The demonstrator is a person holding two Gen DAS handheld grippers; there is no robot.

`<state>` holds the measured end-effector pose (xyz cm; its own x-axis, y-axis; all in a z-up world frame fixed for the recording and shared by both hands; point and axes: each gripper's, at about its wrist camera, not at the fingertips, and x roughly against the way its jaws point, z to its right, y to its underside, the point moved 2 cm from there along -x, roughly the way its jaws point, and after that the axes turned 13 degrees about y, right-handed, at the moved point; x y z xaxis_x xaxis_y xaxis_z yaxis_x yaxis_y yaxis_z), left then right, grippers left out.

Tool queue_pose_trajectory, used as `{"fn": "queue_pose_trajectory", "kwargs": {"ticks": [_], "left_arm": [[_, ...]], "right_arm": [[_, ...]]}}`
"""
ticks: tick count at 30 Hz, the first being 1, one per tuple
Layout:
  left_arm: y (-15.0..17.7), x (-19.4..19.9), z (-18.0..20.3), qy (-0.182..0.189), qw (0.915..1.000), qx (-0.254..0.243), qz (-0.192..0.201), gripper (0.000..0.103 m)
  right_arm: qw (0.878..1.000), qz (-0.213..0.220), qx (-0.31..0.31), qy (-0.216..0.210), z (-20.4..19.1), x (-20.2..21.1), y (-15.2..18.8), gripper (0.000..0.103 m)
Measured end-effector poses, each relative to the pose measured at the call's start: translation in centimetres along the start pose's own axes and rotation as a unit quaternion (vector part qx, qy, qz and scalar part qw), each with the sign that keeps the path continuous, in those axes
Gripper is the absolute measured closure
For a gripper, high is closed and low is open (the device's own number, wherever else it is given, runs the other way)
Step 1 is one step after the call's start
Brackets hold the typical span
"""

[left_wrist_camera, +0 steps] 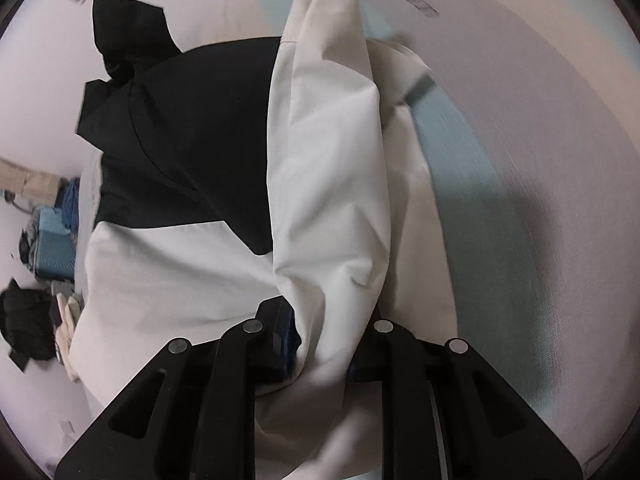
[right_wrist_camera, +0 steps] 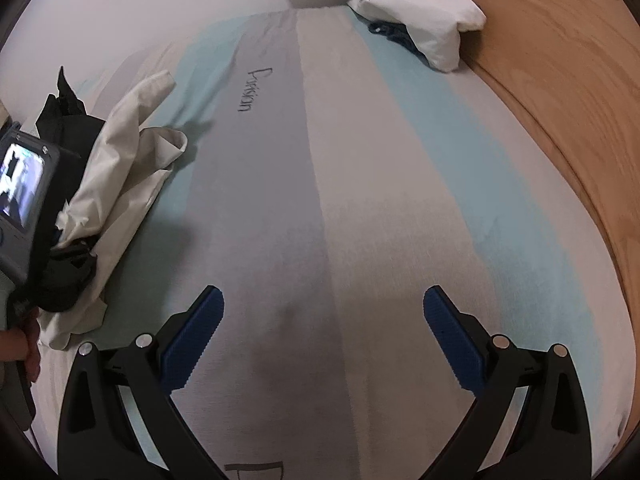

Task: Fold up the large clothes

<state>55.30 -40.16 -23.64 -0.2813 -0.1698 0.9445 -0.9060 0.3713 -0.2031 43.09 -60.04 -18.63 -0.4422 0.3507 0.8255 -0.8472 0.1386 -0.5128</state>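
A large white and black garment (left_wrist_camera: 328, 168) hangs bunched from my left gripper (left_wrist_camera: 320, 344), which is shut on its white fabric; the cloth hides the fingertips. Its black part (left_wrist_camera: 192, 140) lies to the left. In the right wrist view the same garment (right_wrist_camera: 120, 168) is at the left edge, held over the striped bed sheet (right_wrist_camera: 360, 200), with the left gripper's body and screen (right_wrist_camera: 24, 184) beside it. My right gripper (right_wrist_camera: 324, 320) is open and empty above the sheet, well right of the garment.
A white pillow (right_wrist_camera: 424, 20) lies at the far end of the bed next to the wooden headboard (right_wrist_camera: 560, 100). On the floor left of the bed are a blue suitcase (left_wrist_camera: 52, 240) and dark clothes (left_wrist_camera: 28, 320).
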Motion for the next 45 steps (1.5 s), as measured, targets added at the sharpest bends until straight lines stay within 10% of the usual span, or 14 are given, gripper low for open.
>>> {"fn": "queue_pose_trajectory", "kwargs": {"ticks": [20,30,39,45], "left_arm": [[0.4,-1.2,1.5,-0.017,0.9998,-0.01,-0.002,0.082],[1.3,3.1,2.0,0.02,0.9989,0.001,0.042,0.028],[3.8,9.9,2.1,0.14,0.9886,-0.006,0.054,0.011],[6.5,11.8,-4.4,0.096,0.9914,-0.033,0.083,0.006]], "right_arm": [[1.0,-0.014,-0.007,0.005,-1.5,-1.1,0.1,0.007],[1.0,-0.021,0.003,0.02,-0.2,-0.3,1.7,0.007],[1.0,-0.007,0.008,0.018,0.2,2.0,0.9,0.007],[0.999,0.015,0.047,0.002,-2.5,4.2,-0.4,0.007]]}}
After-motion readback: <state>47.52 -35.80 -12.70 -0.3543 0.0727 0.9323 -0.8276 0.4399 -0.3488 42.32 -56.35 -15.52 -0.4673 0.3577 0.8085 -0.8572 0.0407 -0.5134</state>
